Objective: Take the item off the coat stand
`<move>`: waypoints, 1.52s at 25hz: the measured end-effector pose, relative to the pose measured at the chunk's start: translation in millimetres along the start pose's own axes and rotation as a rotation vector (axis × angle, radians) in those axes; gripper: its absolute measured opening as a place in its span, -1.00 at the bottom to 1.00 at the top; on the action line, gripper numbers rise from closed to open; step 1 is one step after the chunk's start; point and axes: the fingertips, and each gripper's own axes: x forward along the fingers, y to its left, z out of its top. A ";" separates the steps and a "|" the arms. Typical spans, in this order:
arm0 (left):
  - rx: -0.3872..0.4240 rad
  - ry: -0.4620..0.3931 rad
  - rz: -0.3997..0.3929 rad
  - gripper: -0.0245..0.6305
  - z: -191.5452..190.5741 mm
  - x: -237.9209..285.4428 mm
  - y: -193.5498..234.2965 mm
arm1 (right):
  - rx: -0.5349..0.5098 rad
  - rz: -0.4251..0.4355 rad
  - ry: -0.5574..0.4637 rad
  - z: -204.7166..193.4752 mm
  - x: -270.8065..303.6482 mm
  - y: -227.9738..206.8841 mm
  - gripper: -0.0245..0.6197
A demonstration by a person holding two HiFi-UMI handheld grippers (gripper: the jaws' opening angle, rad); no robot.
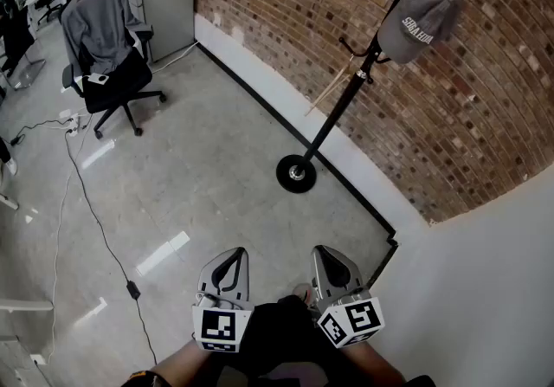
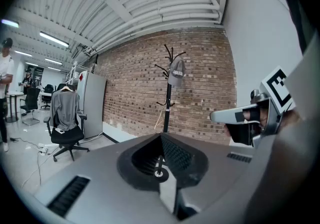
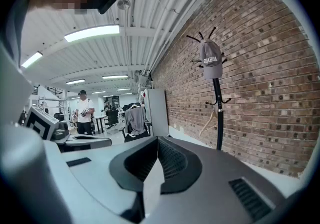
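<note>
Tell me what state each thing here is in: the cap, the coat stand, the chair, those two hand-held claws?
Grey baseball cap: hanging high on the stand.
Black coat stand: upright on the floor.
Wooden clothes hanger: hanging from a lower hook.
Grey jacket: draped over the black office chair.
Left gripper: shut, empty.
Right gripper: shut, empty.

**Right gripper view: shut fingers, brick wall, stand with cap**

- Right gripper (image 3: 158,144): grey fingers (image 3: 176,160) pressed together, nothing between them.
- Coat stand (image 3: 218,118): black, upright close to the brick wall (image 3: 265,77), ahead and to the right.
- Cap (image 3: 211,60): grey with white lettering, hung among the stand's top hooks.
- Wooden hanger (image 3: 209,122): on a lower hook.
- Left gripper (image 3: 100,142): at the left edge, marker cube showing.
- Background: office chair (image 3: 134,120) draped with a grey garment, white cabinet (image 3: 158,113), standing person (image 3: 83,113) in a white top.
</note>
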 end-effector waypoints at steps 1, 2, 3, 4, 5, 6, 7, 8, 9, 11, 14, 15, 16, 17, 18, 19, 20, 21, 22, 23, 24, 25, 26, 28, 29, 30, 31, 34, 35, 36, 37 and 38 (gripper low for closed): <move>-0.005 -0.011 0.005 -0.83 3.2 2.0 5.2 | 0.004 -0.008 0.001 3.2 4.0 -1.4 -0.88; -0.010 -0.019 0.009 -0.83 5.9 4.2 10.0 | 0.007 -0.015 0.002 6.2 8.1 -2.9 -0.88; -0.014 -0.019 0.012 -0.83 7.5 6.8 14.2 | 0.010 -0.020 0.003 8.9 12.1 -4.9 -0.88; -0.018 -0.010 0.014 -0.83 7.8 9.9 17.3 | 0.011 -0.022 0.004 11.3 16.1 -7.4 -0.88; -0.021 0.000 0.015 -0.83 7.6 13.8 19.5 | 0.012 -0.022 0.004 13.3 20.1 -10.5 -0.88; -0.023 0.007 0.013 -0.83 7.8 18.8 21.0 | 0.013 -0.021 0.003 15.0 24.3 -14.5 -0.88; -0.023 0.010 0.010 -0.83 8.6 24.9 21.7 | 0.016 -0.023 0.002 16.5 28.7 -19.5 -0.88; -0.022 0.010 0.006 -0.83 10.3 31.9 22.0 | 0.021 -0.028 0.002 17.6 33.2 -25.7 -0.88; -0.019 0.009 0.002 -0.83 12.6 39.8 21.9 | 0.027 -0.032 0.001 18.6 38.3 -32.6 -0.88; -0.008 0.009 -0.003 -0.83 17.9 58.1 21.7 | 0.038 -0.029 -0.004 21.1 51.1 -47.2 -0.88; 0.013 0.016 -0.001 -0.83 28.3 90.9 23.0 | 0.063 -0.019 -0.017 27.3 76.0 -75.2 -0.88; 0.021 0.019 0.001 -0.83 33.4 103.1 22.9 | 0.075 -0.016 -0.024 31.8 85.0 -86.8 -0.88; 0.031 0.021 0.003 -0.83 39.6 115.9 22.4 | 0.086 -0.009 -0.037 38.2 94.1 -98.8 -0.88; 0.043 0.023 0.005 -0.83 46.6 129.2 21.5 | 0.094 0.002 -0.053 46.3 103.1 -110.8 -0.88; 0.055 0.023 0.007 -0.83 54.2 143.2 20.3 | 0.100 0.016 -0.072 55.2 112.1 -122.6 -0.88; 0.065 0.018 0.009 -0.83 62.3 157.8 18.3 | 0.106 0.028 -0.091 64.0 120.5 -135.0 -0.88; 0.073 0.008 0.010 -0.83 70.7 173.0 15.1 | 0.113 0.037 -0.109 72.3 127.9 -148.3 -0.88; 0.080 -0.007 0.009 -0.83 79.1 188.5 10.6 | 0.121 0.044 -0.126 79.8 134.6 -162.0 -0.88; 0.083 -0.020 0.007 -0.83 87.1 203.7 5.2 | 0.130 0.053 -0.143 86.9 140.8 -175.1 -0.88; 0.085 -0.029 0.004 -0.83 94.6 218.4 -0.5 | 0.139 0.065 -0.158 93.6 146.7 -187.4 -0.88; 0.087 -0.035 0.001 -0.83 102.2 233.0 -6.3 | 0.150 0.081 -0.172 100.4 152.6 -199.2 -0.88; 0.091 -0.042 -0.003 -0.83 110.5 247.9 -12.7 | 0.161 0.101 -0.189 107.9 158.3 -210.7 -0.88; 0.096 -0.056 -0.008 -0.83 119.9 263.3 -19.9 | 0.171 0.128 -0.209 116.2 163.5 -222.3 -0.88; 0.104 -0.086 -0.020 -0.83 137.3 292.0 -35.5 | 0.185 0.193 -0.254 132.7 171.8 -244.4 -0.88; 0.108 -0.096 -0.024 -0.83 143.8 303.7 -42.4 | 0.190 0.226 -0.276 139.5 175.1 -254.0 -0.88; 0.108 -0.102 -0.025 -0.83 148.8 313.3 -48.1 | 0.196 0.258 -0.295 145.5 178.2 -262.2 -0.88; 0.106 -0.105 -0.023 -0.83 152.6 321.7 -52.6 | 0.204 0.290 -0.315 151.6 181.0 -269.5 -0.88; 0.109 -0.110 -0.011 -0.83 162.1 345.3 -62.1 | 0.236 0.382 -0.383 172.7 188.8 -292.2 -0.87; 0.116 -0.114 -0.005 -0.83 165.5 352.3 -64.7 | 0.248 0.406 -0.405 179.5 191.5 -300.3 -0.87; 0.121 -0.119 0.002 -0.83 168.7 358.5 -67.0 | 0.261 0.428 -0.424 185.7 194.4 -308.3 -0.87; 0.125 -0.122 0.009 -0.83 171.6 363.7 -69.0 | 0.273 0.447 -0.439 191.3 197.5 -315.9 -0.87; 0.128 -0.123 0.017 -0.83 174.1 367.9 -70.5 | 0.286 0.466 -0.452 196.4 200.7 -322.6 -0.86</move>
